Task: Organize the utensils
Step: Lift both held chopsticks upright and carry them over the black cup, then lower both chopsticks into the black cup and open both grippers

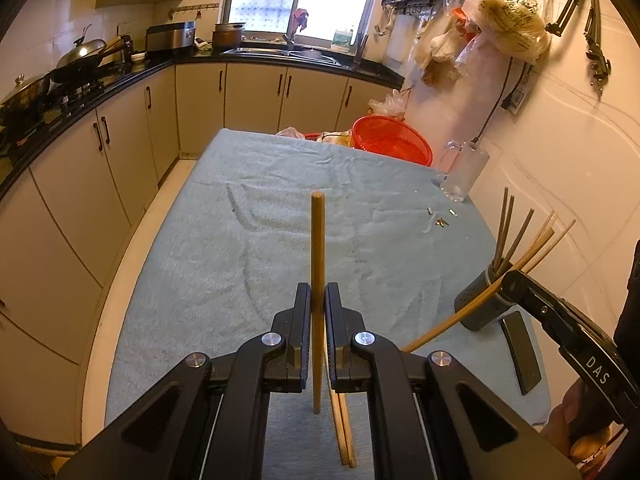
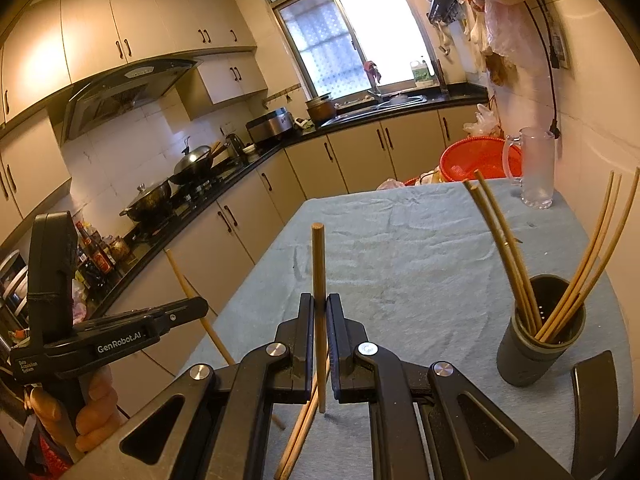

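Note:
In the left wrist view my left gripper [image 1: 318, 292] is shut on a wooden chopstick [image 1: 318, 240] that stands upright between its jaws. Two more chopsticks [image 1: 344, 432] lie on the cloth below it. At the right, my right gripper [image 1: 506, 278] pinches another chopstick [image 1: 428, 336] beside a dark holder [image 1: 476, 304] with several chopsticks in it. In the right wrist view my right gripper [image 2: 319, 300] is shut on its upright chopstick [image 2: 319, 264]. The holder [image 2: 540, 344] stands to its right. My left gripper [image 2: 202, 305] is at the left, with a hand on its grip.
A blue-grey cloth [image 1: 248, 240] covers the table. A glass mug [image 1: 464, 172] and a red basket [image 1: 394, 140] sit at the far right end. Small bits [image 1: 440, 222] lie on the cloth. A dark flat piece [image 1: 520, 356] lies by the holder. Cabinets run along the left.

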